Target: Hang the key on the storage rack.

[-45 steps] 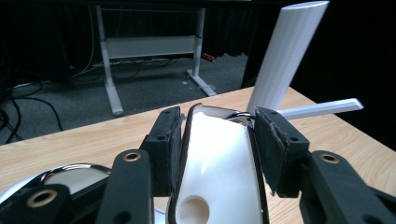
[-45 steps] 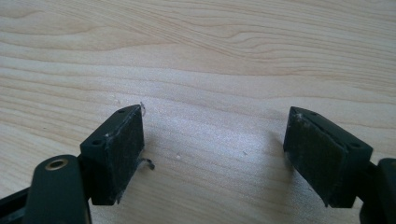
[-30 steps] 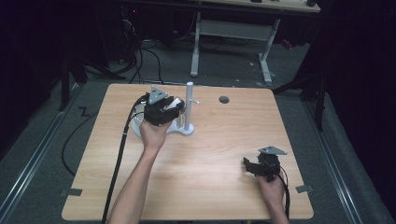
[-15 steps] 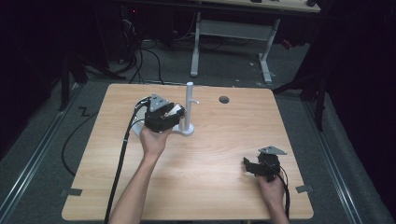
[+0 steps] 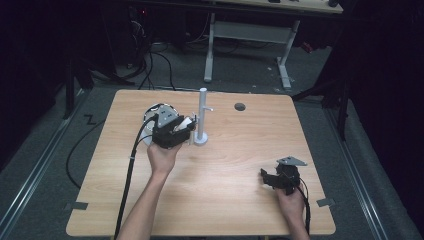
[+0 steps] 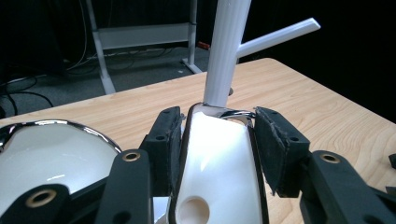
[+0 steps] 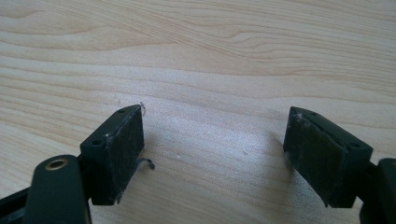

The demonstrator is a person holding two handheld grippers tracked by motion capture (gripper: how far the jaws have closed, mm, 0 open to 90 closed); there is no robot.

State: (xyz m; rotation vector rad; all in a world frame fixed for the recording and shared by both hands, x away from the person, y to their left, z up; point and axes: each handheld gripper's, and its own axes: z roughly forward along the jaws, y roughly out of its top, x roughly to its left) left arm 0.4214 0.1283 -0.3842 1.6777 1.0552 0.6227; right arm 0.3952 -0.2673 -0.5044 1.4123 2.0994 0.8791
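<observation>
1. Left gripper view shows the left gripper [image 6: 212, 135] with its jaws closed narrowly on the rim of a white, chrome-edged, glossy cup-like piece [image 6: 217, 163], which has a round hole low in its wall. It is held just before the white plastic upright post with a slanted side peg [image 6: 229, 51] on the pale wooden table [image 5: 225, 200].
2. Handling, as I judge it: the piece looks stiff, light and slick (probably ceramic or enamelled metal, so chip-prone). Clamping across the rim wall, as now, seems sound; a firm squeeze is needed because the glaze could slide.
3. A second shiny round white dish with a metal edge [image 6: 46, 154] lies on the table at the gripper's left, close to the held piece.
4. Right gripper view shows the right gripper [image 7: 215, 154] with jaws wide apart and holding nothing, low over bare wood, well apart from the post.
5. Compared with a second ago, the left gripper has shifted closer to the post; the right gripper has stayed put.
</observation>
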